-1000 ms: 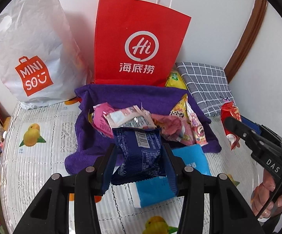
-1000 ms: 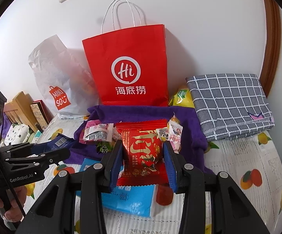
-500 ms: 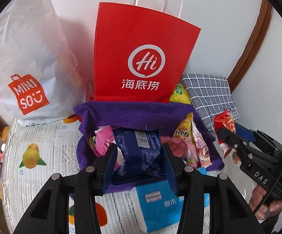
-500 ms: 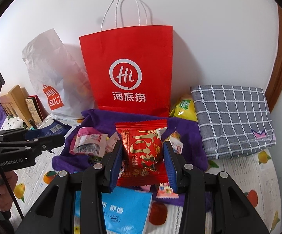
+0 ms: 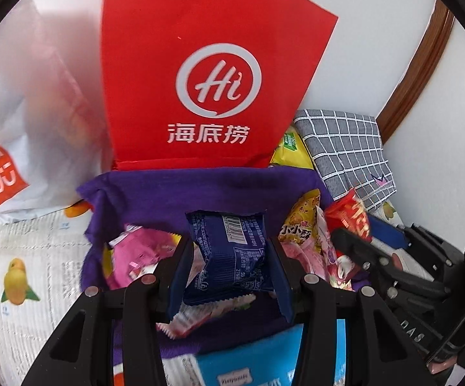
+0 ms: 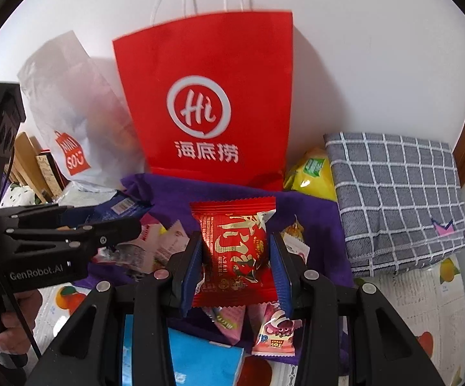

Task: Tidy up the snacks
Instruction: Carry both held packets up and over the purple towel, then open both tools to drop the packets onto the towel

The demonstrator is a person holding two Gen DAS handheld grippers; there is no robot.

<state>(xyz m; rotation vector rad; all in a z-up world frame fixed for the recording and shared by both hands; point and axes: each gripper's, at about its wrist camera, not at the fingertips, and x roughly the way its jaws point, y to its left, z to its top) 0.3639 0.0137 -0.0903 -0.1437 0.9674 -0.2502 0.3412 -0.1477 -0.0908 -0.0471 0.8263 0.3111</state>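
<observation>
My left gripper [image 5: 229, 270] is shut on a dark blue snack packet [image 5: 229, 251] and holds it above the purple cloth [image 5: 200, 189]. My right gripper [image 6: 234, 263] is shut on a red snack packet with gold print [image 6: 234, 247], held above the same cloth [image 6: 316, 222]. Several loose snack packets lie on the cloth, pink ones [image 5: 139, 251] and a yellow one [image 5: 300, 222]. A red paper bag with a white Hi logo [image 5: 213, 96] stands upright behind the cloth; it also shows in the right wrist view [image 6: 206, 106]. The right gripper shows at the right of the left view [image 5: 361, 244].
A white Miniso plastic bag [image 5: 17, 112] stands left of the red bag. A folded grey checked cloth [image 6: 396, 199] and a yellow-green packet [image 6: 313, 173] lie to the right. A blue and white pack [image 6: 200, 363] lies at the front. The table has a fruit-print cover [image 5: 23, 257].
Both grippers have moved forward toward the red bag, each keeping its packet. The bag and the purple cloth now look larger and closer.
</observation>
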